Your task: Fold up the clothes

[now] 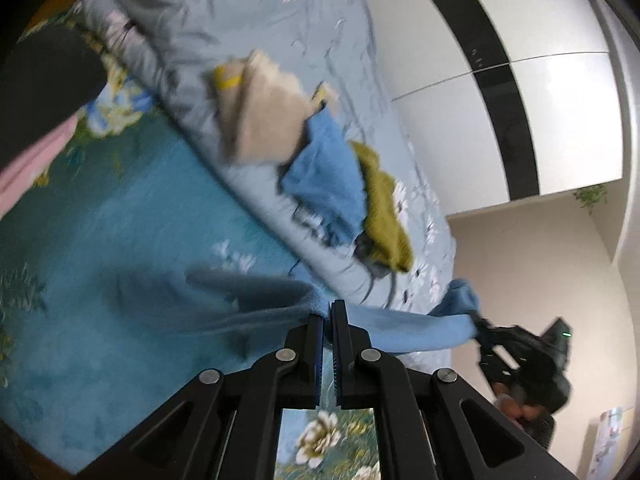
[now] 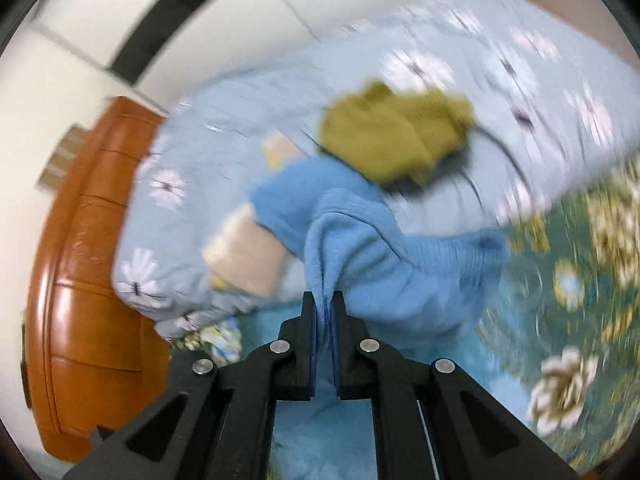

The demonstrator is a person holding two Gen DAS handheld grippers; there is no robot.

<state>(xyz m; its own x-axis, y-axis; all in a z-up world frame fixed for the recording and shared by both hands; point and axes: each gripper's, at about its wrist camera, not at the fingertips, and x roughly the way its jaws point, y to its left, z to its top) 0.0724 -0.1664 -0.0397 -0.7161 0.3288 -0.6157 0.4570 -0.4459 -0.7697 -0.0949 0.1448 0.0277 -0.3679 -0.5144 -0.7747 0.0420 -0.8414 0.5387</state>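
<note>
Two tools, left tool (image 1: 327, 312) and right tool (image 2: 323, 304), each clenched on light-blue cloth (image 2: 400, 264) stretched above teal bedspread (image 1: 120, 220)

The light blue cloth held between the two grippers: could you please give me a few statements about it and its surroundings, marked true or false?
1. Both grippers pinch the light blue cloth. True: the left gripper and the right gripper are each shut on it.
2. The olive garment lies on the floral quilt. True.
3. The olive garment is held by the right gripper. False: it lies loose beside the pile.
4. The beige cloth lies on the floor. False: it rests on the quilt.
5. A wooden headboard shows in the right wrist view. True.
</note>
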